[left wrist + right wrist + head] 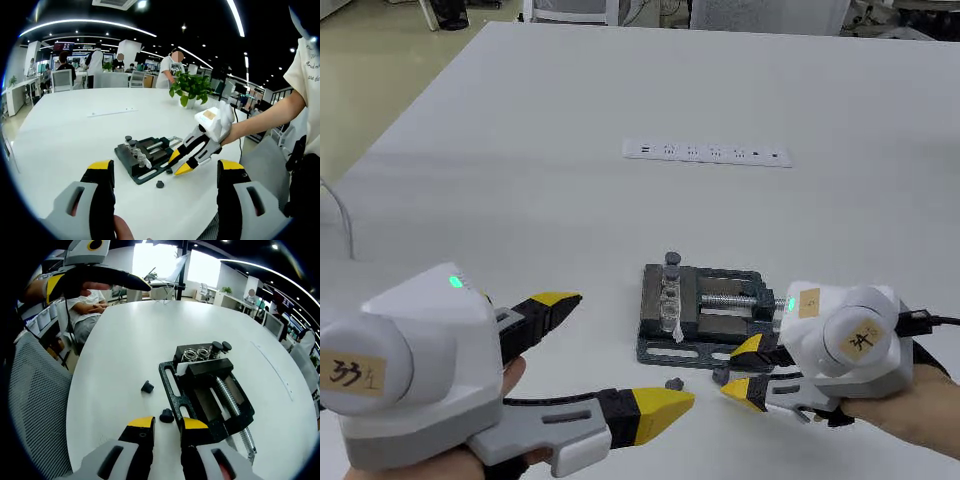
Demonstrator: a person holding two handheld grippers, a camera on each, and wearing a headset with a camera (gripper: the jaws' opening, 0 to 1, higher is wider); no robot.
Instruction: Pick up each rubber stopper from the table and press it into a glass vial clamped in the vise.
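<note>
While left tongs [620, 350] and right tongs [167, 423] gape empty, stopper [166, 415] at lower centre looks light, grippy: pinch its sides.

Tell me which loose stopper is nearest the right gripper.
The stopper right ahead of the right gripper, beside the vise base. The other stopper sits farther out, clear of the vise.

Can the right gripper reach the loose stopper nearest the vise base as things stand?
Probably yes: the stopper lies on bare table just ahead of the right gripper, jaws open; the vise sits close beside it, not between.
</note>
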